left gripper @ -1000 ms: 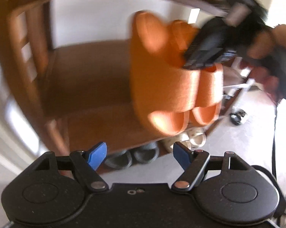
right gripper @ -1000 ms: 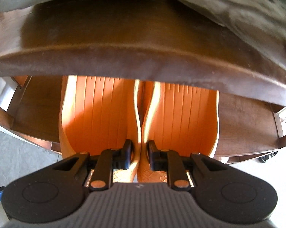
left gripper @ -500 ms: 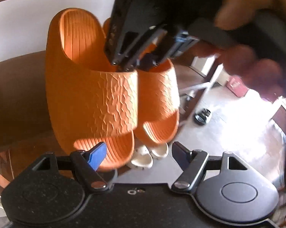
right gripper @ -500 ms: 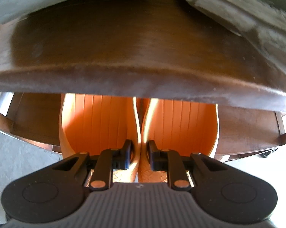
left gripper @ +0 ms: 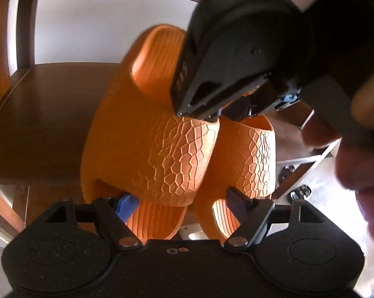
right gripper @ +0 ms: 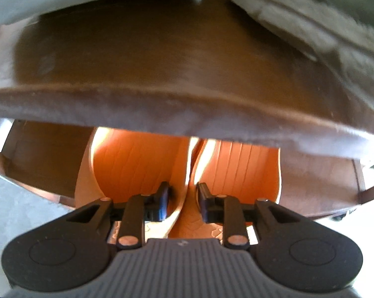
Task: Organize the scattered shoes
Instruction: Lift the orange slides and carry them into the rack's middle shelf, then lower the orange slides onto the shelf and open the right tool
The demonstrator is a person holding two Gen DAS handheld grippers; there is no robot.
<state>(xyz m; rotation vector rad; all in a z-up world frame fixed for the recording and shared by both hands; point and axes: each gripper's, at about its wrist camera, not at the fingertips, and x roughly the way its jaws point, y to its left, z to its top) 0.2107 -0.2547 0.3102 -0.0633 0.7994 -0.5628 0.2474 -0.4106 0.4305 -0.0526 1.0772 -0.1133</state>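
Two orange slide sandals (left gripper: pixel 162 149) hang side by side against a brown wooden shelf (left gripper: pixel 45 114). My right gripper (left gripper: pixel 224 116) comes from the upper right and is shut on the sandals' inner strap edges. In the right wrist view its fingers (right gripper: pixel 183 201) pinch the two orange sandals (right gripper: pixel 142 164) together under the upper shelf board (right gripper: pixel 177 74). My left gripper (left gripper: pixel 184 203) is open right below the sandals, its blue-padded finger (left gripper: pixel 126 204) close against the left sandal's toe opening.
The wooden rack's side posts (left gripper: pixel 25 27) stand at the left with a white wall behind. Pale shoes (left gripper: pixel 189 234) lie low down behind the sandals. A sunlit floor (left gripper: pixel 323 188) lies to the right. Grey fabric (right gripper: pixel 311 19) lies on the upper shelf board.
My left gripper has moved in close under the sandals, which now fill its view. My right gripper still holds the pair; the upper shelf board covers more of them.
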